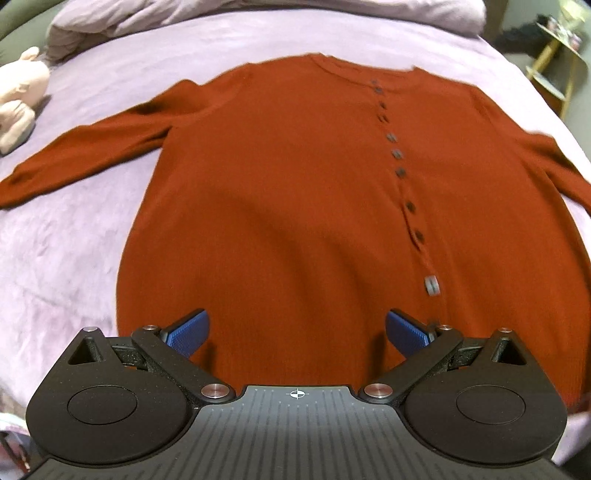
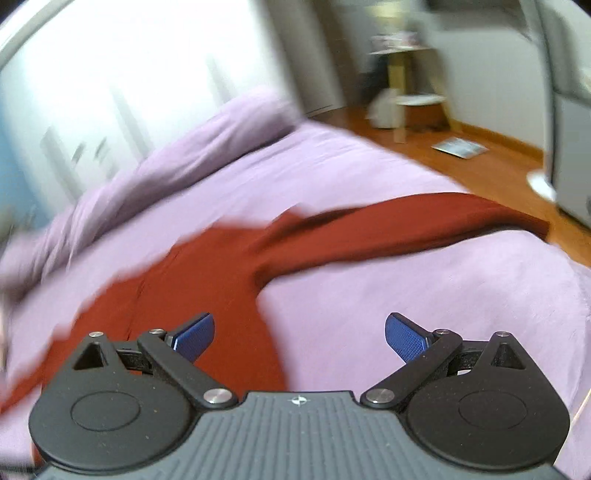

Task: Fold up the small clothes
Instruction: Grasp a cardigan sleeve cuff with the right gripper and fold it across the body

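Note:
A rust-red buttoned cardigan (image 1: 280, 192) lies flat, front up, on the lilac bed sheet (image 1: 62, 251), both sleeves spread out, a row of dark buttons running down its right half. My left gripper (image 1: 297, 332) is open and empty, hovering over the cardigan's hem. In the right wrist view, which is blurred, the cardigan's right side and sleeve (image 2: 369, 229) stretch toward the bed edge. My right gripper (image 2: 299, 336) is open and empty, above the sheet just beside the cardigan's side edge.
A pink plush toy (image 1: 18, 99) sits on the bed at far left. A rumpled lilac duvet (image 1: 258, 14) lies along the head of the bed. Wooden floor (image 2: 480, 166), a yellow side table (image 2: 410, 85) and a white appliance lie beyond the bed's right edge.

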Demonstrator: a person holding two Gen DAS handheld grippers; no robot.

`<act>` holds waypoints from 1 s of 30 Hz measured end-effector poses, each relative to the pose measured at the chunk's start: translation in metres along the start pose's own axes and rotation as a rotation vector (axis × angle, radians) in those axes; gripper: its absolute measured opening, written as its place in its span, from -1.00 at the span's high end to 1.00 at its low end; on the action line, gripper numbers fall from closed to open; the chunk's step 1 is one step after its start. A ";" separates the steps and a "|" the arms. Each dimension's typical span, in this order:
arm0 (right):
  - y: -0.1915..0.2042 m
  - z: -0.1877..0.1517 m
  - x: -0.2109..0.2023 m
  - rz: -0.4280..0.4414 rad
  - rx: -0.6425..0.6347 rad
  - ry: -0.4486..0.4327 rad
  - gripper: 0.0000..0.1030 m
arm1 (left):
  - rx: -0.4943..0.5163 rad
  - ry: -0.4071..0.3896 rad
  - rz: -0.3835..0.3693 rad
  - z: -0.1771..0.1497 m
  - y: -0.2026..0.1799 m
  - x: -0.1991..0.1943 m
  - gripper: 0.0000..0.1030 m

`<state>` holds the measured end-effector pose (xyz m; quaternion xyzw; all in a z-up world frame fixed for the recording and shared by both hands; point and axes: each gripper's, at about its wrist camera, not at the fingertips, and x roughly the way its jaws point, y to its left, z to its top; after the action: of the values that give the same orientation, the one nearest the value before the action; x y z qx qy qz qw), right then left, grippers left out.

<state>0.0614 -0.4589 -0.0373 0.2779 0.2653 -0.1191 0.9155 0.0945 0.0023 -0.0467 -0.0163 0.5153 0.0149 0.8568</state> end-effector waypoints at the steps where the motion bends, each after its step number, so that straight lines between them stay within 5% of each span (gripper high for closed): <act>1: -0.022 0.011 0.009 -0.030 0.102 -0.022 -0.88 | -0.018 -0.005 0.004 0.003 0.001 0.005 -1.00; 2: -0.042 0.021 0.018 -0.058 0.199 -0.030 -0.84 | -0.034 -0.005 0.008 0.006 0.002 0.010 -1.00; 6: -0.103 0.042 0.048 -0.062 0.492 -0.047 -0.14 | -0.092 0.016 0.008 0.008 0.006 0.027 -1.00; 10: -0.145 0.038 0.074 -0.102 0.727 -0.073 0.06 | -0.128 0.005 -0.007 0.008 0.014 0.037 -1.00; 14: -0.165 0.026 0.088 -0.082 0.806 -0.137 0.22 | -0.112 -0.004 -0.035 0.007 0.018 0.040 -1.00; 18: -0.170 0.035 0.098 -0.129 0.799 -0.130 0.76 | -0.075 0.005 -0.044 0.008 0.018 0.041 -1.00; 23: -0.112 0.074 0.097 -0.273 0.421 -0.158 0.81 | -0.072 -0.012 -0.037 0.014 0.017 0.033 -1.00; 27: 0.009 0.071 0.074 -0.110 -0.085 -0.238 0.81 | -0.073 -0.105 -0.118 0.030 0.014 0.015 -1.00; 30: 0.095 0.034 0.058 0.116 -0.417 -0.232 0.81 | -0.104 -0.128 -0.220 0.046 0.013 0.011 -1.00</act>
<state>0.1588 -0.4051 -0.0032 0.0820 0.1609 -0.0399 0.9827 0.1393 0.0174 -0.0347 -0.1159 0.4530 -0.0515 0.8824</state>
